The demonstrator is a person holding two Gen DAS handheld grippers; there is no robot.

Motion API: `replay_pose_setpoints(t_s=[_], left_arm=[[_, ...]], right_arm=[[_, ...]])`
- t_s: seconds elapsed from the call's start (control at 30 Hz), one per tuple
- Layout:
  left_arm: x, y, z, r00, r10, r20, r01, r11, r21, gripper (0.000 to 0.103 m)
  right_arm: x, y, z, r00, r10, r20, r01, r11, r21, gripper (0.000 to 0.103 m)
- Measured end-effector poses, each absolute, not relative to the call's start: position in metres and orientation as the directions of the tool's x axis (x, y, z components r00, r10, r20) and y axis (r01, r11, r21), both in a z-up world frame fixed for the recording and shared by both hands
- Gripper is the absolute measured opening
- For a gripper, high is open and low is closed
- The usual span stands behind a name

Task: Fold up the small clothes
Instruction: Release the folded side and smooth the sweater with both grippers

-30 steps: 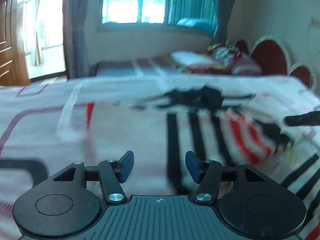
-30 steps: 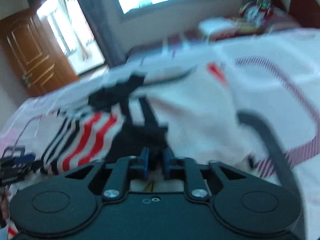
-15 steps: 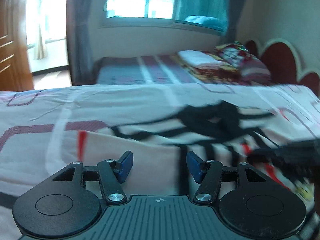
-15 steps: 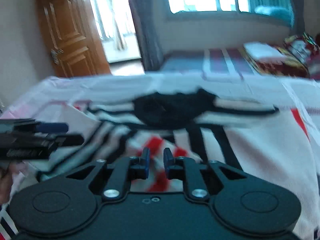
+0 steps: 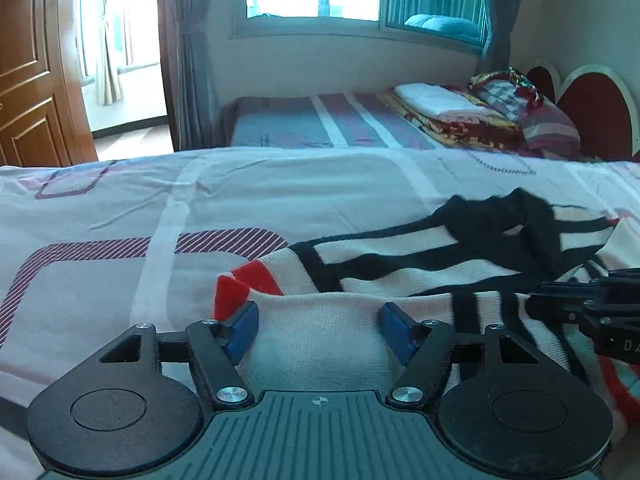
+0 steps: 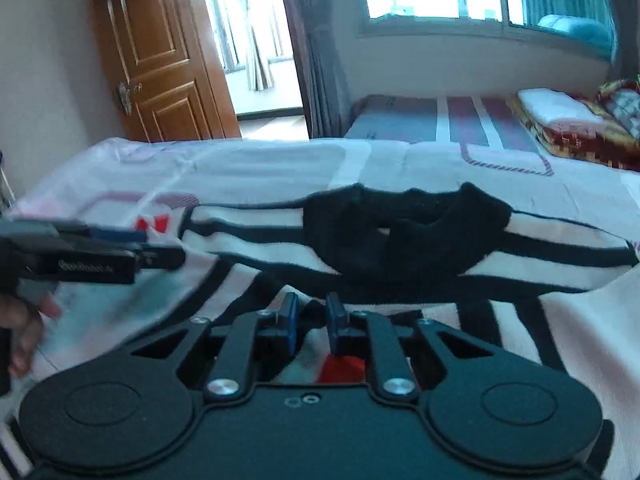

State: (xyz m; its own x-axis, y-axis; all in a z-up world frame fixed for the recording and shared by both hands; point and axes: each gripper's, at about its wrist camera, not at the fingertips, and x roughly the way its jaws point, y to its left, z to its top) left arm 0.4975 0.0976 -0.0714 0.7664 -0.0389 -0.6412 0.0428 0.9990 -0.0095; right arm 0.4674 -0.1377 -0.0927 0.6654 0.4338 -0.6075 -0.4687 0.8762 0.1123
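The left tool (image 5: 318,330) stands apart, its jaws having just been widening, with a fold of the striped sweater (image 5: 400,264) bulging between them. The right tool (image 6: 312,322) is clamped on the sweater's near edge. The sweater lies spread across the bed (image 5: 160,208), black collar (image 6: 404,232) farthest.

Striped sweater (image 5: 400,256): now spread flatter across my bed (image 5: 120,200), black collar farther off. My left tool (image 5: 318,326): jaws just widened, sweater fold between, ungripped.
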Motion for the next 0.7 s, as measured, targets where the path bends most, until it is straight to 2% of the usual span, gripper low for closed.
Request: replay_pose_setpoints(t_s=[0.13,0.23,0.3,0.43,0.57,0.63,0.7], left_arm=[[0.479,0.088,-0.067,0.784,-0.057,-0.618,0.043,0.998,-0.037,0.067],[0.477,0.077,-0.083,0.766,-0.020,-0.643,0.029,1.000,0.004,0.068],[0.468,0.073,-0.075,0.773,-0.011,-0.634,0.027,1.000,0.015,0.068],[0.434,0.069,-0.059,0.824,-0.064,-0.563,0.053,0.998,-0.036,0.068],[0.422,0.062,-0.081,0.780,-0.059,-0.624,0.079,0.997,0.005,0.068],[0.414,0.065,-0.090,0.808,-0.063,-0.586,0.095,0.995,0.023,0.074],[0.412,0.069,-0.082,0.799,-0.039,-0.600,0.076,0.996,0.036,0.074]], right_arm=[[0.457,-0.144,-0.080,0.684,0.459,-0.566,-0.466,0.873,0.145,0.018],[0.462,-0.134,-0.091,0.666,0.416,-0.618,-0.461,0.882,0.097,0.019],[0.461,-0.131,-0.090,0.678,0.407,-0.611,-0.459,0.885,0.080,0.019],[0.433,-0.149,-0.066,0.729,0.451,-0.515,-0.467,0.878,0.107,0.020],[0.418,-0.154,-0.074,0.706,0.432,-0.561,-0.487,0.871,0.059,0.019],[0.418,-0.153,-0.089,0.684,0.380,-0.622,-0.477,0.879,0.012,0.016],[0.413,-0.163,-0.088,0.705,0.369,-0.606,-0.465,0.885,-0.002,0.016]])
